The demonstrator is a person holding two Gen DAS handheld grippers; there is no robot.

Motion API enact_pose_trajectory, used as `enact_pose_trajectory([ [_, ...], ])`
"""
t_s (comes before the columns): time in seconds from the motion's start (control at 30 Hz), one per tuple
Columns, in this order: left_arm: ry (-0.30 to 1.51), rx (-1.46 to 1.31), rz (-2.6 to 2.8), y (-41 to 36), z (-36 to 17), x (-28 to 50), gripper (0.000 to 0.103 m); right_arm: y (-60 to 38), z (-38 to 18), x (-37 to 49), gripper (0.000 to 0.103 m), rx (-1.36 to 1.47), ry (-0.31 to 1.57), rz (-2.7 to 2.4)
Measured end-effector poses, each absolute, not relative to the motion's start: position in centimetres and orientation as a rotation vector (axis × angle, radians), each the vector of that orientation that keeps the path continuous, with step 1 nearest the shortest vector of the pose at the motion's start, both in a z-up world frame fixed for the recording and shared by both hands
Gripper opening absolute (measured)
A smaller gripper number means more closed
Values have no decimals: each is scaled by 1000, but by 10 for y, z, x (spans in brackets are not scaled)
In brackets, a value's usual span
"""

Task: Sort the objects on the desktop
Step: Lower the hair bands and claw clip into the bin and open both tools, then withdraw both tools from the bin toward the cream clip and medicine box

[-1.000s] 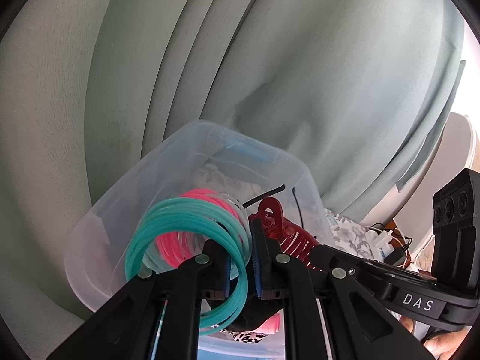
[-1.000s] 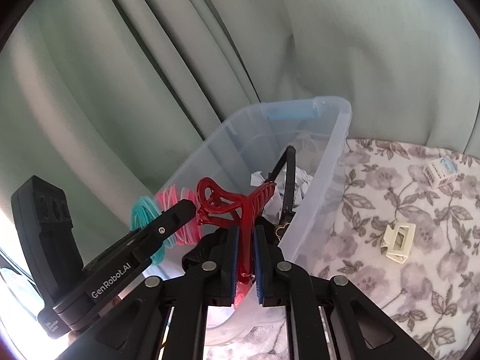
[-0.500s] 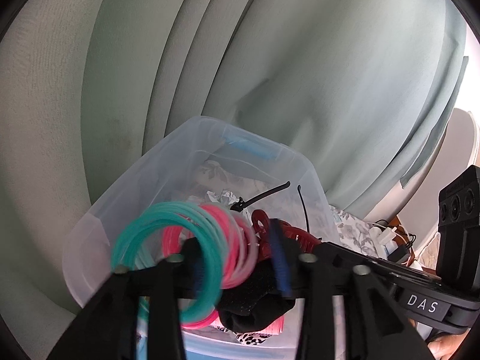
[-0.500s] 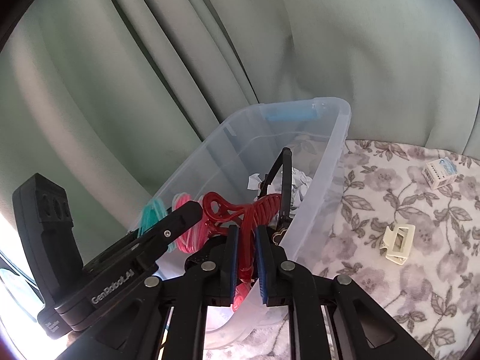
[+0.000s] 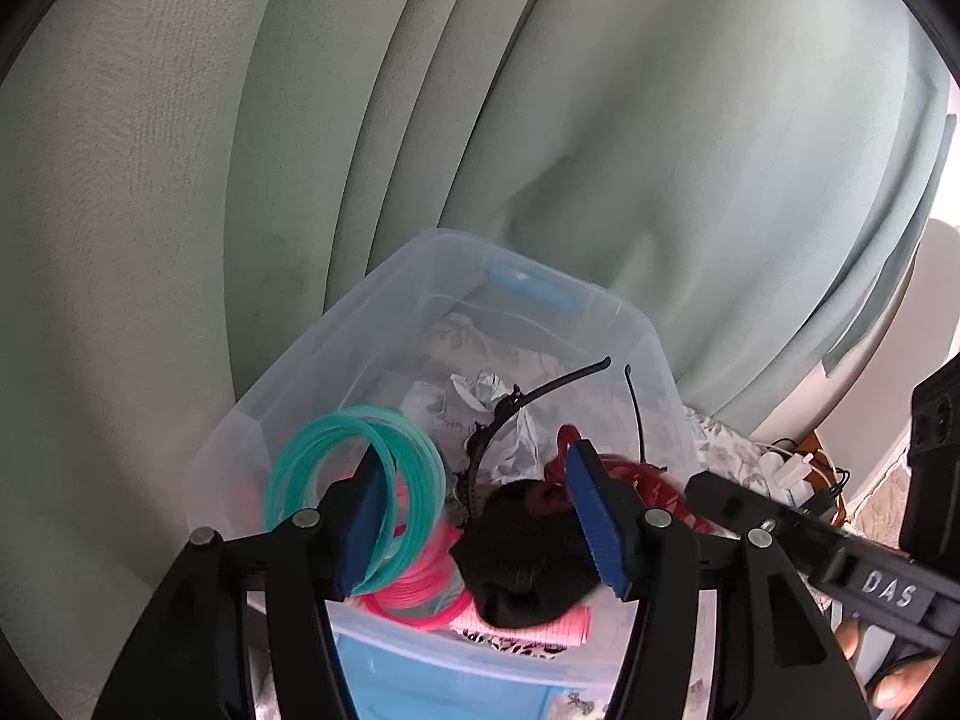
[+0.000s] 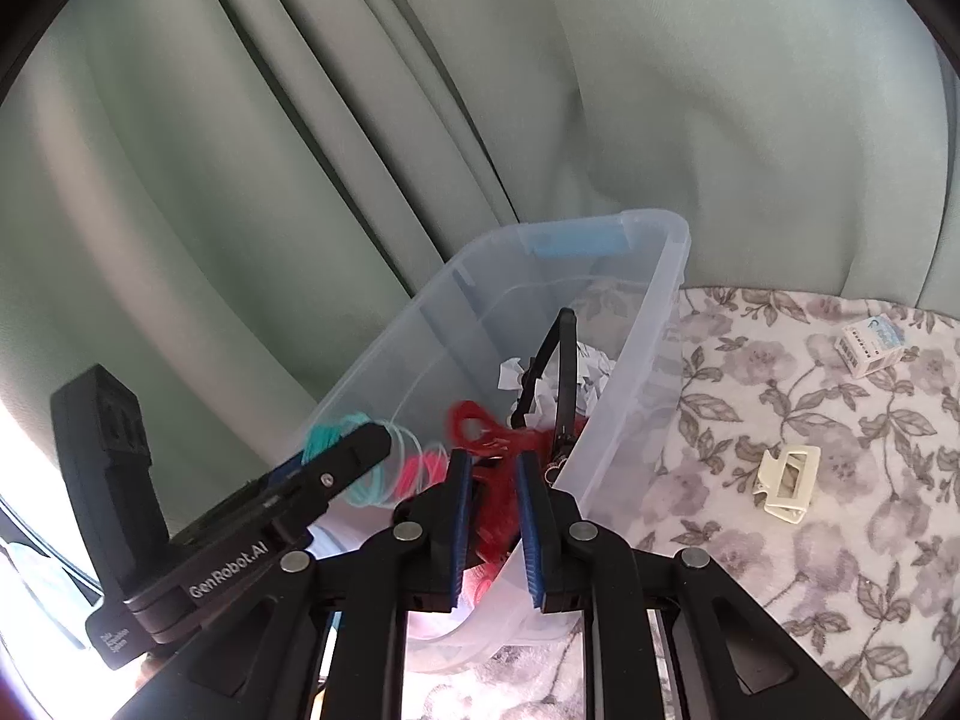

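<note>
Since a second ago both pairs of fingers have spread and dropped their loads into the clear plastic storage bin (image 6: 636, 324). The left gripper (image 5: 480, 528) gapes wide above the teal and pink coiled rings (image 5: 360, 468); the right gripper (image 6: 489, 531), parted narrowly, hangs over the glossy red claw hair clip (image 6: 480, 432). Right of the bin on the floral cloth (image 6: 810, 540), nearer the right gripper, lies a cream claw clip (image 6: 786, 483), long axis slanting near-left to far-right.

My right gripper (image 6: 489, 516) stands parted over the near end of the clear bin (image 6: 651, 324), nothing between its pads. Below it lies the red hair claw (image 6: 480, 426). A white clip (image 6: 786, 483) rests right, on the floral cloth (image 6: 840, 540).
</note>
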State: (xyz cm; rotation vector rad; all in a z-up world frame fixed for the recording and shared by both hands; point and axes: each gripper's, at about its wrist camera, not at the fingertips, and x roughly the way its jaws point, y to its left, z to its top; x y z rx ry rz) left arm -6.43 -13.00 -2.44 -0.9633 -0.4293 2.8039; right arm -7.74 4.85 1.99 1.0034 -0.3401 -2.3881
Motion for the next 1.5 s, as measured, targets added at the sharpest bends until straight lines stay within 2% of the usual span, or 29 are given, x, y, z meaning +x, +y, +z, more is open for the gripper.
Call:
enact_pose_trajectory([
  [0.07, -424, -968, 2810, -130, -24, -61, 64, 50, 23, -74, 28, 991, -342, -2389],
  [0.1, -422, -970, 2813, -130, -23, -60, 64, 51, 24, -71, 28, 983, -344, -2388],
  [0.5, -397, -915, 2858, -129, -7, -36, 64, 54, 37, -54, 28, 964, -361, -2364],
  [1.17, -335, -909, 2884, -122, 0, -35, 64, 55, 77, -29, 28, 1000, -275, -2385],
  [1.23, -338, -913, 2887, -123, 0, -38, 64, 54, 90, -26, 35, 983, -261, -2389],
  [1.3, -348, -919, 2887, -126, -1, -41, 64, 54, 101, -23, 47, 970, -258, -2387],
  [1.5, -361, -940, 2891, -130, -6, -55, 64, 49, 139, -8, 55, 876, -229, -2339],
])
